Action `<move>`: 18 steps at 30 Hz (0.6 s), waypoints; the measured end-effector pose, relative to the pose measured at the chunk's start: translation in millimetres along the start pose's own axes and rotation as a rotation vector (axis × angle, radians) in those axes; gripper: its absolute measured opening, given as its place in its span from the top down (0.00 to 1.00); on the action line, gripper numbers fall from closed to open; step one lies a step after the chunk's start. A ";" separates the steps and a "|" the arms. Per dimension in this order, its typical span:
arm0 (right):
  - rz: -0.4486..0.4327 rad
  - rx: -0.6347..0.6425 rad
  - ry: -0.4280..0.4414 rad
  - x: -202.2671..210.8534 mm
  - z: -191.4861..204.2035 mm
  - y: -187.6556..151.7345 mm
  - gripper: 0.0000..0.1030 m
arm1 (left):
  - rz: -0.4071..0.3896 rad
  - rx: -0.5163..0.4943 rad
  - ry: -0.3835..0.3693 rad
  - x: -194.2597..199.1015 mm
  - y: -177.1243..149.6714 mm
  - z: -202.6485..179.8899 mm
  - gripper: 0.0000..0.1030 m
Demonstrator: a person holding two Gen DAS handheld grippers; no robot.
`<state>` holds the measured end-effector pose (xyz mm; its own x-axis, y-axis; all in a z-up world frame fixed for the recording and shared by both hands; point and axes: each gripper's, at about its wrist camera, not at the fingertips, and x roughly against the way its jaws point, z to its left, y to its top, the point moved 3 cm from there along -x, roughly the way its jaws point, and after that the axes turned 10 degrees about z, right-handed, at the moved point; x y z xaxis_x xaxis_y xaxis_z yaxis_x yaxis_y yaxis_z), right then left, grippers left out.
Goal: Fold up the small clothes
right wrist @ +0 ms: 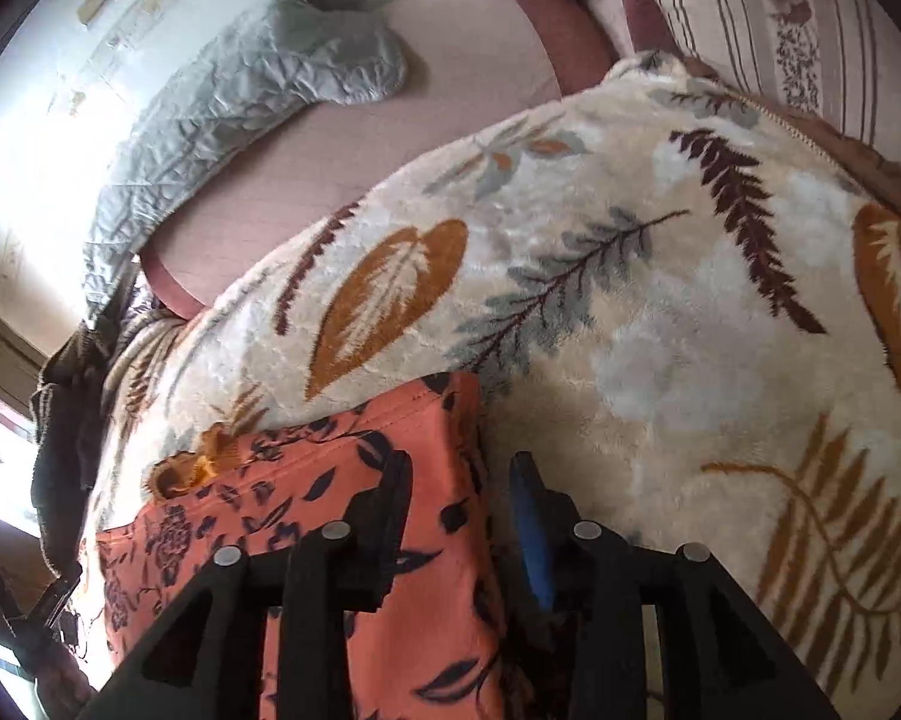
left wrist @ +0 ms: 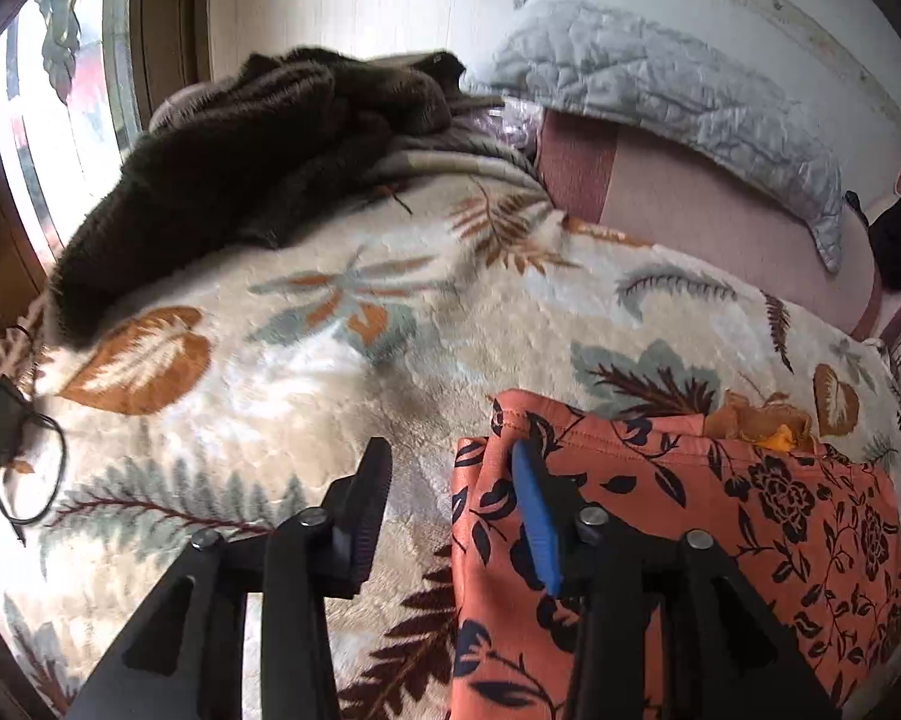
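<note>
Lying nearest both cameras: one orange garment (left wrist: 678,528) with a black flower print, folded, flat on the leaf-patterned blanket (left wrist: 306,372). Count: one garment, one blanket, two grippers.

Left gripper (left wrist: 450,480): jaws apart, nothing pressed between them. Its blue-padded finger (left wrist: 534,522) sits over the garment's left edge; its black finger (left wrist: 366,504) is over bare blanket beside the cloth.

Right gripper (right wrist: 462,492): jaws apart, nothing clamped. Black finger (right wrist: 390,510) over the garment's right part, blue-padded finger (right wrist: 531,531) over blanket just past the cloth's right edge.

A bit of yellow-orange cloth (left wrist: 768,426) shows at the garment's far edge.

Further out, left wrist view: one dark brown fuzzy garment (left wrist: 258,168) heaped on the blanket's far left. One black cable with a small box (left wrist: 0,426) at the left edge.

Farthest: pink sheet (left wrist: 690,204), one grey quilted pillow (left wrist: 660,90) against the wall.

No containers seen.
</note>
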<state>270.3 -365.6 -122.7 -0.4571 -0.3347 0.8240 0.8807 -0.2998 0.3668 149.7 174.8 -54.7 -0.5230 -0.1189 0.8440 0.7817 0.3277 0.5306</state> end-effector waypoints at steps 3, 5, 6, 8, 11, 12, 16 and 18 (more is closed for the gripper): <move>-0.021 0.015 0.192 40.2 24.5 -33.5 0.21 | -0.018 -0.057 -0.049 36.4 -21.0 -14.7 0.51; 0.035 0.029 0.363 47.1 41.9 -66.0 0.20 | -0.013 -0.097 -0.084 50.4 -44.8 -28.1 0.49; 0.070 0.028 0.427 43.5 46.8 -81.5 0.20 | -0.005 -0.118 -0.100 53.6 -57.0 -35.6 0.46; 0.148 -0.020 0.483 23.7 42.3 -109.7 0.20 | 0.027 -0.145 -0.120 49.0 -80.9 -48.3 0.39; 0.134 -0.171 0.315 -2.0 -7.0 -129.1 0.23 | 0.130 -0.189 -0.031 12.1 -109.0 -55.0 0.37; 0.111 -0.226 0.350 -0.7 -21.5 -131.1 0.33 | 0.180 -0.189 0.009 -1.7 -115.1 -51.8 0.38; 0.040 -0.237 0.377 39.7 -21.5 -142.3 0.27 | 0.141 -0.166 0.006 13.5 -113.3 -46.8 0.38; 0.043 -0.189 0.448 49.9 -9.2 -150.2 0.20 | 0.097 -0.141 -0.010 29.8 -110.8 -43.2 0.38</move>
<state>114.0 -345.5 -140.6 -0.4655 -0.6897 0.5546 0.8811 -0.4200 0.2173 62.2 94.4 -84.9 -0.4458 -0.0833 0.8913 0.8682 0.2021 0.4531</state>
